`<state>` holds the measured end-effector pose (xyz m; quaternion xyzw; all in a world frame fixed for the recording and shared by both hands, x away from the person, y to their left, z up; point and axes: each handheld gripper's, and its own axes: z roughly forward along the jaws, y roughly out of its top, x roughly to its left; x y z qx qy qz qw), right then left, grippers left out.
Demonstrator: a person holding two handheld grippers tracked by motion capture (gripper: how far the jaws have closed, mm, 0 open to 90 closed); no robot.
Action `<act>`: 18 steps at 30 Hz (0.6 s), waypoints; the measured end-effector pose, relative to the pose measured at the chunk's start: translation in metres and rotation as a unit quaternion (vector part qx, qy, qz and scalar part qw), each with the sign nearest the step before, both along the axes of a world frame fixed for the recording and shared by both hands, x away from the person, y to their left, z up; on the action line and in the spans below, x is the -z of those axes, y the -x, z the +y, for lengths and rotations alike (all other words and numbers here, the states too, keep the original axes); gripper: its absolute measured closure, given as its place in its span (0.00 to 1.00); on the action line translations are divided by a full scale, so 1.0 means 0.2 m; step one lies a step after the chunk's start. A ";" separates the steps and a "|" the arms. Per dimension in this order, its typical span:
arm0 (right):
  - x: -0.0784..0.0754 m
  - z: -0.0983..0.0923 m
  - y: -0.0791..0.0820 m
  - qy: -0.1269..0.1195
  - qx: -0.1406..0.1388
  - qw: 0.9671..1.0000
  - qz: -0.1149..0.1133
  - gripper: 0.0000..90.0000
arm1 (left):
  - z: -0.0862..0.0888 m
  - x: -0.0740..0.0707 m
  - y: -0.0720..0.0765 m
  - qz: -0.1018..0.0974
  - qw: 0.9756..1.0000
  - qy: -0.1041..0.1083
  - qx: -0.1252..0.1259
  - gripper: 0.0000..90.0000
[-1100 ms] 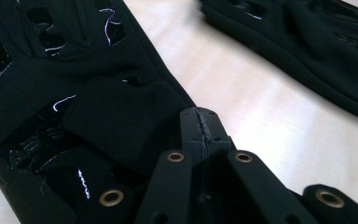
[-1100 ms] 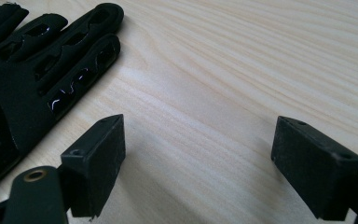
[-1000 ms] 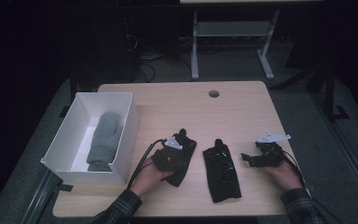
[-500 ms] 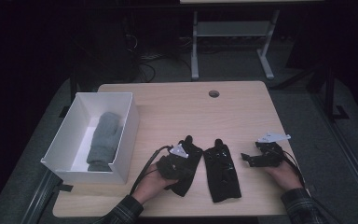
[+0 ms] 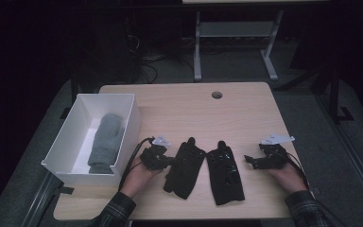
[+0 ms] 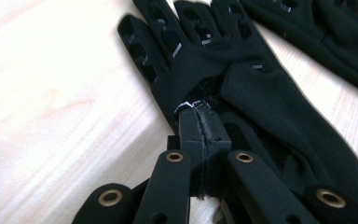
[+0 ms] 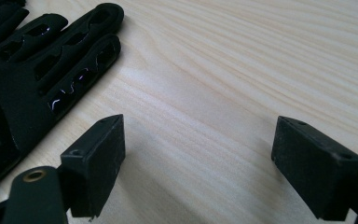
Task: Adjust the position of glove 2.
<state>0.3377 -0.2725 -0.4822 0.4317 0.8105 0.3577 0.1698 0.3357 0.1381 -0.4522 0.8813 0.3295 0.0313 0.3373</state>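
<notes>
Left gripper [image 6: 199,109] clamped on near black fabric glove [image 5: 184,165], apparently mid-grasp; right gripper [image 7: 196,154] spread wide, empty, beside second black fabric glove [image 5: 224,172]. Next, probably lifting toward open white rectangular box [image 5: 66,137] holding grey rolled cloth [image 5: 105,142].

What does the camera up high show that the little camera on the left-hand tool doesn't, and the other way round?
The high view alone takes in the white box with a grey rolled cloth inside, the right gripper with its jaws apart, and the floor around the table.

The left gripper view alone reveals, up close, the left gripper with its jaws shut on a fold of the left glove, plus the slotted detail on the glove's fingers.

Both views share the wooden table, that pinched glove, and the second black glove beside it.
</notes>
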 end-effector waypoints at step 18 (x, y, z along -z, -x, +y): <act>0.00 0.00 0.00 0.000 0.000 1.000 0.000 0.19 | -0.03 -0.02 0.03 -0.013 1.000 0.017 0.001 0.79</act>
